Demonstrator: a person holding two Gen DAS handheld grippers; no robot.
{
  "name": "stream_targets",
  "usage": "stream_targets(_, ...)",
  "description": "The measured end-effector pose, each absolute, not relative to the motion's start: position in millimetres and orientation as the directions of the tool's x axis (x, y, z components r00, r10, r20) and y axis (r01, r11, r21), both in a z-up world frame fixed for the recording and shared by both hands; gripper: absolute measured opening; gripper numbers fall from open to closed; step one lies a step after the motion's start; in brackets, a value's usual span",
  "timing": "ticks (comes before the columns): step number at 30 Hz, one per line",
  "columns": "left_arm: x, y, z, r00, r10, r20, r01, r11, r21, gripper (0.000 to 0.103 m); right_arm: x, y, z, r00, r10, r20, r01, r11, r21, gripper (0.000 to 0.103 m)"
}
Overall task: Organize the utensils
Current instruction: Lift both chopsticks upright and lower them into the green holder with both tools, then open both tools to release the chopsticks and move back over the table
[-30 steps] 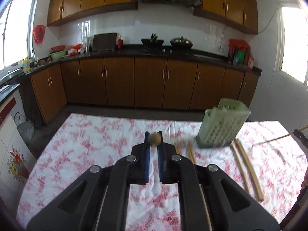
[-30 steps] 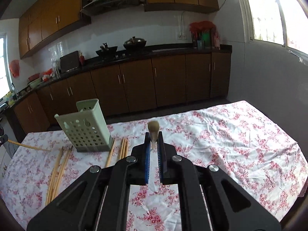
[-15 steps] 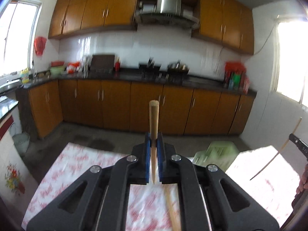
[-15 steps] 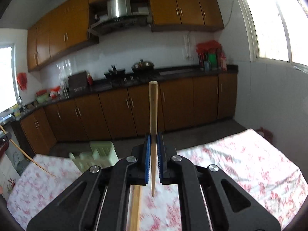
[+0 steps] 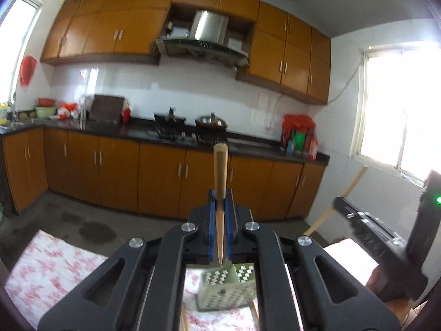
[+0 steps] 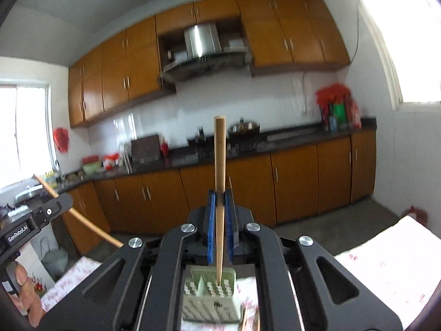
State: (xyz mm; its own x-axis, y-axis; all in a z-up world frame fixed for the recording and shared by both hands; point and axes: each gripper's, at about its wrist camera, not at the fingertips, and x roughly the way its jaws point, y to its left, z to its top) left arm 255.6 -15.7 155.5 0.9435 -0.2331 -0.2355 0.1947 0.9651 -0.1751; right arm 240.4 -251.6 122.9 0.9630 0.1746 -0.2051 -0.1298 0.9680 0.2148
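My left gripper (image 5: 219,207) is shut on a wooden chopstick (image 5: 220,171) held upright, its thin tip pointing down just above the pale green perforated utensil holder (image 5: 226,289) on the table. My right gripper (image 6: 219,207) is shut on another wooden chopstick (image 6: 220,165), also upright, its tip over the open top of the same holder (image 6: 210,295). The right gripper with its chopstick shows at the right of the left wrist view (image 5: 366,226); the left gripper shows at the left of the right wrist view (image 6: 33,220).
The table carries a white cloth with red flowers (image 5: 52,270). More chopsticks lie beside the holder (image 6: 249,321). Brown kitchen cabinets (image 5: 154,176), a dark counter and a stove stand beyond the table. A bright window (image 5: 399,104) is at the right.
Both grippers have lifted and tilted up, turning their chopsticks upright, and have come together over the green holder, which now sits directly below both tips.
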Motion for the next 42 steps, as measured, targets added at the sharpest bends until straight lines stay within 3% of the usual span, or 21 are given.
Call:
stream_targets(3,274,-29,128,0.923,-0.238,-0.301,0.195,0.966,-0.168,0.008,248,-247,103,0.942,0.190,-0.277,-0.129,0.966,0.224,0.008)
stream_targets(8,290,-26,103,0.905,-0.230,-0.357,0.177,0.968,-0.177,0.008,249,-246,92,0.925,0.204,-0.320,-0.135,0.965,0.224,0.011)
stream_targets(9,292,-23,102,0.905,-0.228,-0.359,0.172,0.968,-0.181,0.008,248,-247,94,0.923,0.202,-0.327,-0.132,0.966,0.223,0.014)
stream_targets(11,291,-16,102,0.905,-0.229,-0.358,0.169,0.967,-0.192,0.011,245,-249,94,0.924,0.198,-0.326,-0.129,0.966,0.223,0.038)
stream_targets(12,291,-14,104,0.906,-0.228,-0.355,0.167,0.966,-0.196,0.012,242,-249,96,0.928,0.193,-0.319,-0.127,0.968,0.218,0.041)
stream_targets(14,284,-7,108,0.912,-0.226,-0.343,0.163,0.965,-0.203,0.021,237,-250,98,0.932,0.190,-0.307,-0.129,0.969,0.209,0.041)
stream_targets(18,261,10,121,0.925,-0.218,-0.312,0.151,0.963,-0.225,0.028,218,-262,106,0.940,0.167,-0.296,-0.109,0.973,0.204,0.041)
stream_targets(23,227,32,123,0.932,-0.146,-0.331,0.077,0.974,-0.212,0.035,199,-288,86,0.919,0.115,-0.376,-0.044,0.980,0.192,0.041)
stream_targets(27,201,55,89,0.912,-0.058,-0.406,-0.011,0.986,-0.166,0.038,198,-297,27,0.827,0.107,-0.552,-0.016,0.986,0.168,0.041)
stream_targets(29,196,61,65,0.888,-0.038,-0.458,-0.036,0.988,-0.152,0.038,200,-297,-8,0.760,0.133,-0.637,-0.022,0.984,0.179,0.028)
stream_targets(32,194,67,20,0.825,-0.039,-0.563,-0.055,0.987,-0.148,0.038,196,-289,-54,0.668,0.180,-0.722,-0.042,0.978,0.206,0.020)
stream_targets(35,192,68,-13,0.771,-0.062,-0.633,-0.048,0.987,-0.154,0.038,191,-278,-78,0.621,0.195,-0.759,-0.059,0.978,0.202,0.020)
stream_targets(42,186,56,-52,0.705,-0.091,-0.703,-0.022,0.988,-0.150,0.038,187,-267,-98,0.586,0.199,-0.785,-0.065,0.978,0.200,0.020)
